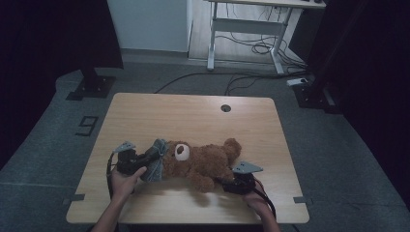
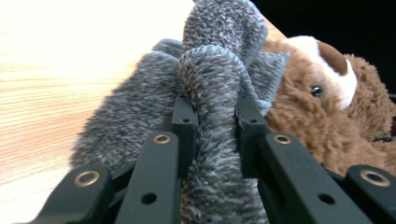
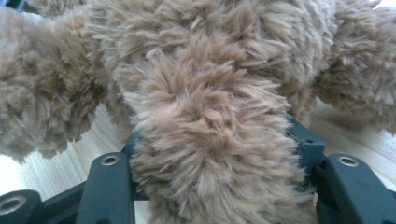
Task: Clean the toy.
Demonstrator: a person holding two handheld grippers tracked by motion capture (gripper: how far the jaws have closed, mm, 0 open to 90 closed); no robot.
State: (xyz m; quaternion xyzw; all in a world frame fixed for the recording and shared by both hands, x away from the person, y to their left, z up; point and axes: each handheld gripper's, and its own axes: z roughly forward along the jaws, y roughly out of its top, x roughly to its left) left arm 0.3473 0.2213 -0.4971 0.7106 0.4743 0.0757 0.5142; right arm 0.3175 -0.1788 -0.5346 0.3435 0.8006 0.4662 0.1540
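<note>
Brown plush teddy bear (image 1: 200, 164) lies on its side near the front edge of the wooden tabletop (image 1: 193, 116), head toward the left, white muzzle up. Grey fuzzy knit hat (image 1: 155, 164) sits at its head end. Left gripper (image 1: 145, 162), held in the person's left hand (image 1: 123, 181), has its fingers (image 2: 184, 123) clamped on a bunched fold of the grey hat; in the left gripper view the bear's face is just beside the fold. Right gripper (image 1: 227, 182), held in the right hand (image 1: 256, 200), grips one plush leg of the bear between its fingers (image 3: 306, 144), fur bulging out around them. Both grippers low over the tabletop, at opposite ends of the bear.
</note>
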